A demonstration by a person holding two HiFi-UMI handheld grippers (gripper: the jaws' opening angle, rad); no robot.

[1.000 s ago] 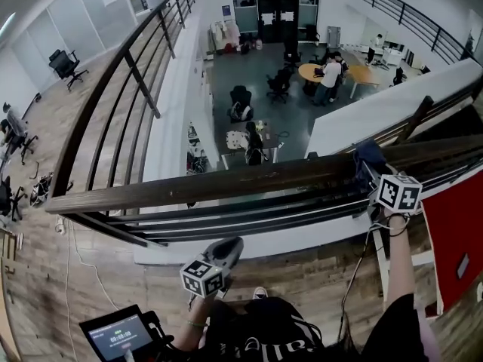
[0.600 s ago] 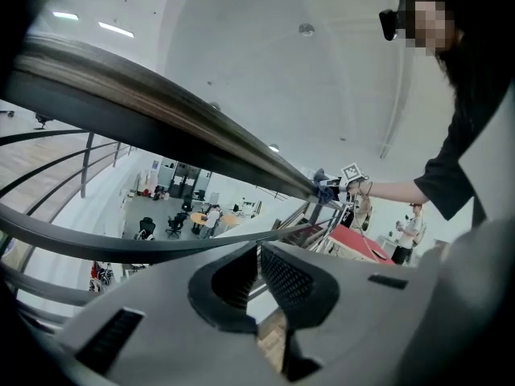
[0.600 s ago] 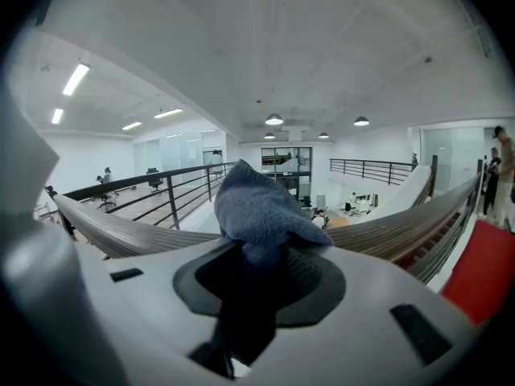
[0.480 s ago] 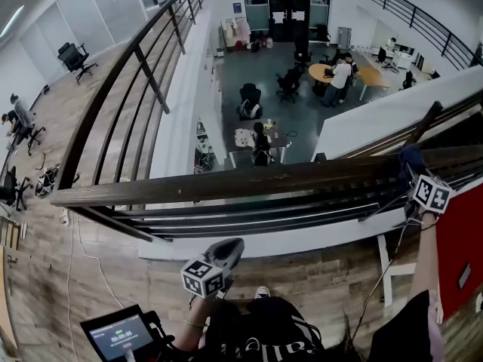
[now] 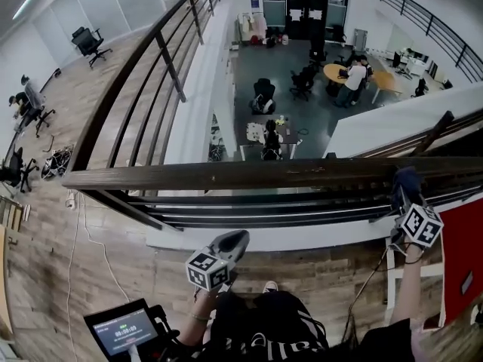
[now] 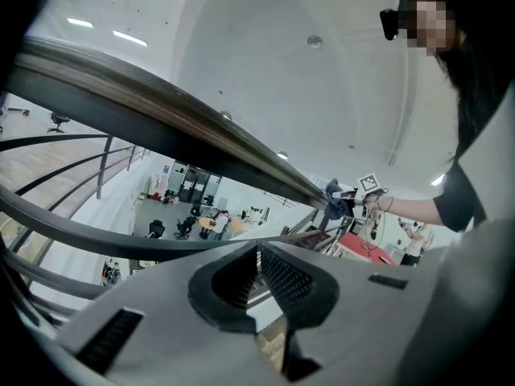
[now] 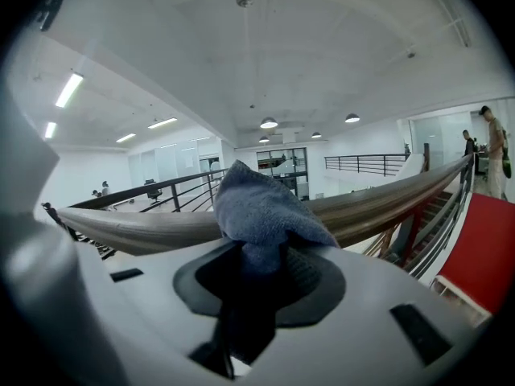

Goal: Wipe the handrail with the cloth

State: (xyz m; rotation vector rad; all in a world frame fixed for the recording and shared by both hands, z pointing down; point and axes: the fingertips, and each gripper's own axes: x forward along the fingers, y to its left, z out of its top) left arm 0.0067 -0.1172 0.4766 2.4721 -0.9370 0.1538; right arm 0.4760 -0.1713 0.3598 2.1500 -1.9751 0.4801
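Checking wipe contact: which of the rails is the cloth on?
The top wooden handrail, near its right end, not the thinner dark bars below. The right gripper holds the cloth there.

1 handrail (image 5: 226, 174), 1 cloth (image 7: 261, 207), 2 claws: L claw (image 6: 259, 257), R claw (image 7: 269, 270), 1 screen (image 5: 121, 330).

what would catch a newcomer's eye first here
The long dark wooden handrail crosses the head view, with an open office floor far below. Toward its right the right claw is shut on a blue-grey cloth laid on the rail, while the left claw hangs shut and empty below it.
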